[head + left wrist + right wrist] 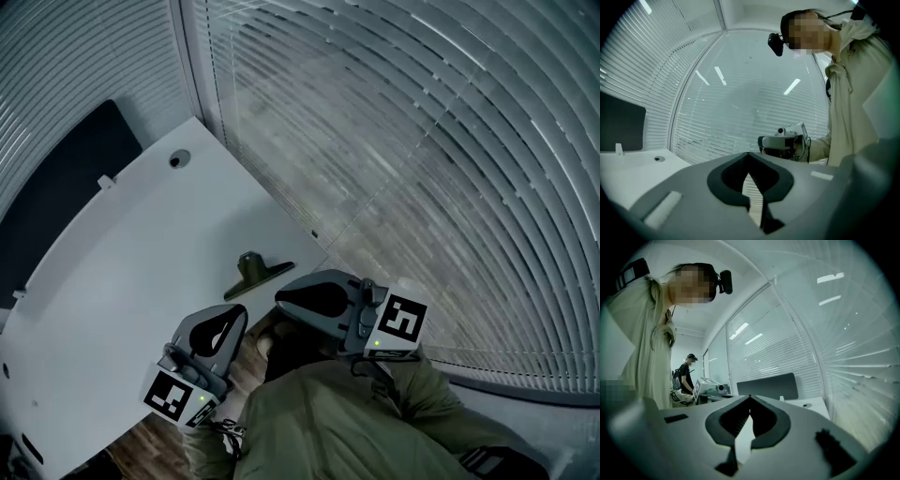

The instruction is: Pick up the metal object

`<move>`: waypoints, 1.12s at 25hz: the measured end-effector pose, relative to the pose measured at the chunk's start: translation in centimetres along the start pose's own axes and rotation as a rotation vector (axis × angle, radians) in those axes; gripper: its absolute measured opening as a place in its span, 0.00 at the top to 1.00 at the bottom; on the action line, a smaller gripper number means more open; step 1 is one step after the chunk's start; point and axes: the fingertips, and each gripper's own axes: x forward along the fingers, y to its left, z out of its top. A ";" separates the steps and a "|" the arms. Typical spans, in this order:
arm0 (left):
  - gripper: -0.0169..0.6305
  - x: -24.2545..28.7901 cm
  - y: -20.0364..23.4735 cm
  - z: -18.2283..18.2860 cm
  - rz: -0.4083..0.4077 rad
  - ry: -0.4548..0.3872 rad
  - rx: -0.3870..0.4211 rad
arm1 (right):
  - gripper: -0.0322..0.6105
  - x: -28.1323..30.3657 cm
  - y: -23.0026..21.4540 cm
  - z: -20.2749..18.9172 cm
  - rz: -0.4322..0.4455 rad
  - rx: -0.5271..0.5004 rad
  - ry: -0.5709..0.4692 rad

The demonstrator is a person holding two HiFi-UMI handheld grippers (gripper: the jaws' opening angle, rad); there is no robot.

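- Slatted blinds point(422, 141) are backing a white counter point(141, 281); the metal object point(255, 272) is lying on it just ahead of both claws, nearer the right one.
- Judgement: it is looking rigid, light and smooth, so probably slippery; its upstanding middle part is offering the surest hold.
- Left claw point(232, 317) and right claw point(286, 298) are both sitting closed, tips meeting, gripping nothing.

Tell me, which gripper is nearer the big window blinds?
The right gripper, on the blinds' side; the left gripper hangs by the white table's edge instead.
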 end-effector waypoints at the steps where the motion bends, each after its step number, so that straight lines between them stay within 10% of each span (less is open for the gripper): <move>1: 0.96 0.2 0.6 -0.2 0.008 0.007 -0.009 | 0.94 0.2 -0.5 0.2 -0.001 0.003 -0.001; 16: 0.54 6.9 8.8 -14.4 0.184 0.419 -0.223 | 0.94 1.0 -5.1 -2.2 0.018 0.102 0.045; 28: 0.59 11.2 10.2 -18.5 0.215 0.540 -0.320 | 0.94 -0.6 -7.2 -3.9 -0.038 0.181 0.045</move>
